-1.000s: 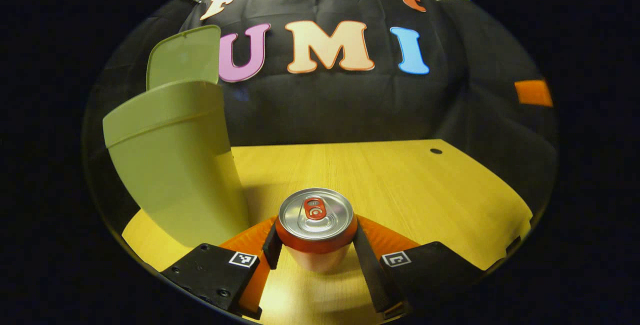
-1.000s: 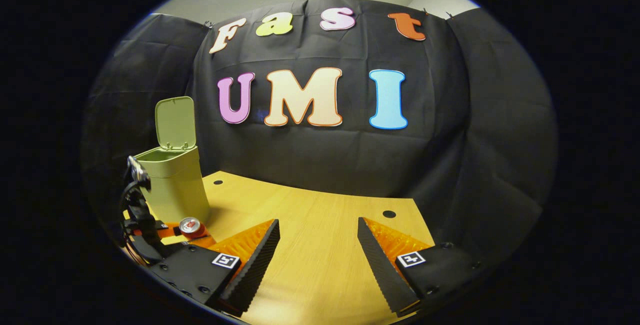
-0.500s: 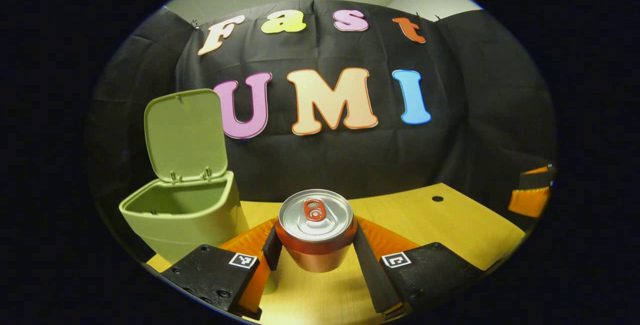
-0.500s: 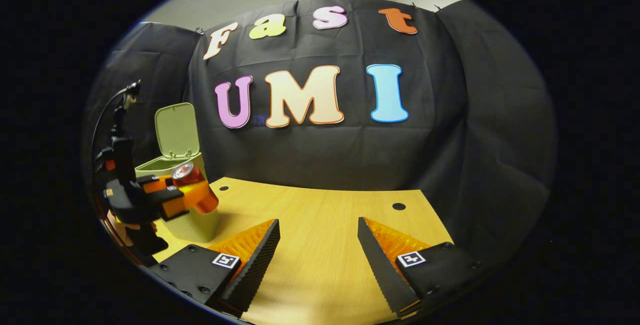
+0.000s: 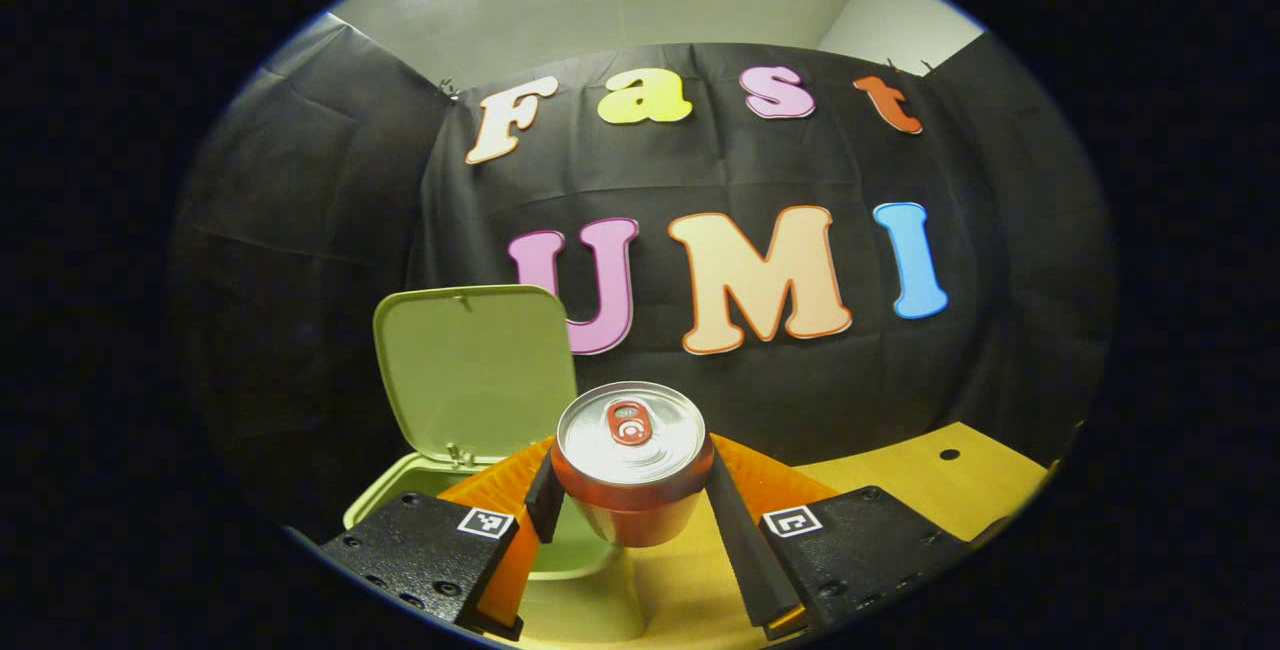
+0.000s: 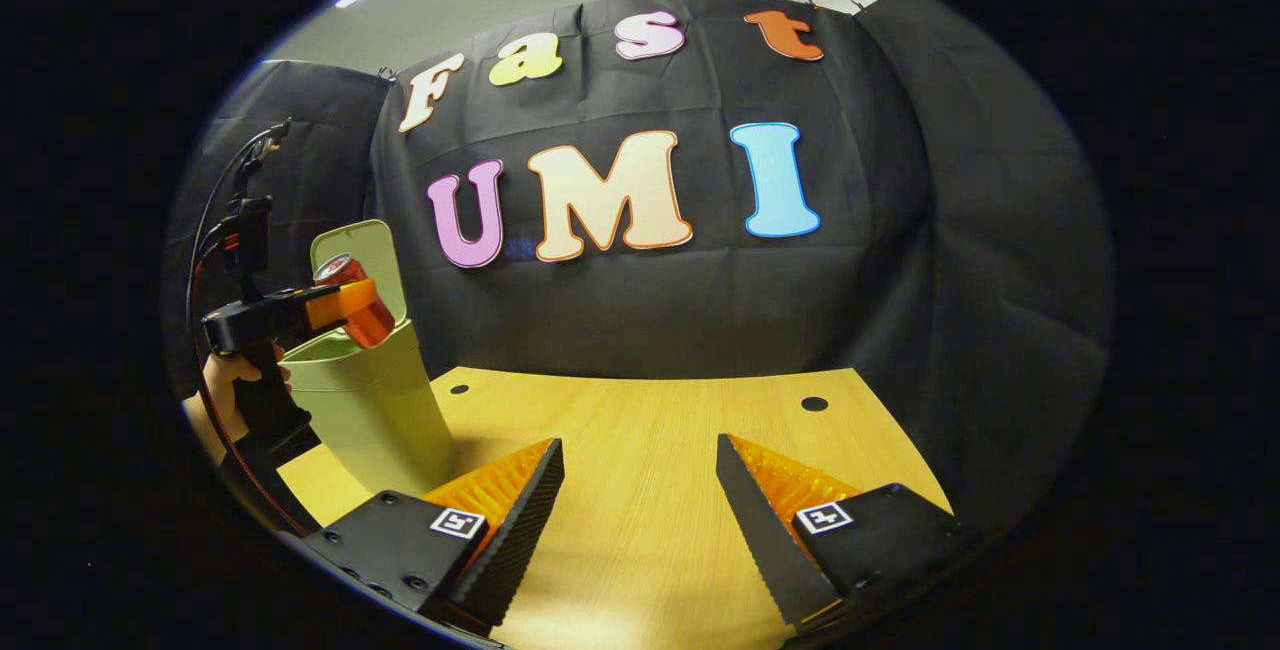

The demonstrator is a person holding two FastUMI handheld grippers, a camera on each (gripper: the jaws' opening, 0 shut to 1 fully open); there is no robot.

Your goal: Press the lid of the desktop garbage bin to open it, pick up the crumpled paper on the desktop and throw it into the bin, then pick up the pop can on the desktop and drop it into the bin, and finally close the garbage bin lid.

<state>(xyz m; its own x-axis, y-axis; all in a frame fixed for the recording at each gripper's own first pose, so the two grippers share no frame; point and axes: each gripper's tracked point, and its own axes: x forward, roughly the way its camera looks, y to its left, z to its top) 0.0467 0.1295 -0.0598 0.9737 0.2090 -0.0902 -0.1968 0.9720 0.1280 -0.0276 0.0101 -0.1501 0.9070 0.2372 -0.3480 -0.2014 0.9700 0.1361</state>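
Left gripper point(image 5: 630, 500): jaws closed on the pop can point(image 5: 630, 460), one finger pressing each side of its body. Can upright, silver top and red tab facing the left gripper view's camera, held in the air above the front rim of the garbage bin point(image 5: 400, 490).

Garbage bin: pale green, standing on the wooden surface point(image 5: 900, 490). Lid point(image 5: 470, 370) hinged open and standing upright at the far side, at 11 o'clock from the can in the left gripper view. Inside of the bin too hidden to tell its contents.

Right gripper point(image 6: 640, 520): jaws open wide, nothing between the fingers, hovering low over bare surface point(image 6: 640, 440) well apart from the bin.

Right gripper view, at 10 o'clock: the bin point(image 6: 370, 410) with its raised lid point(image 6: 365, 255); the left gripper point(image 6: 335, 305) held by a hand point(image 6: 225, 380), carrying the can point(image 6: 350, 295) tilted just over the bin's opening, in front of the lid.

Surface: light wood, with round dark holes point(image 6: 814, 403) near its far edge.
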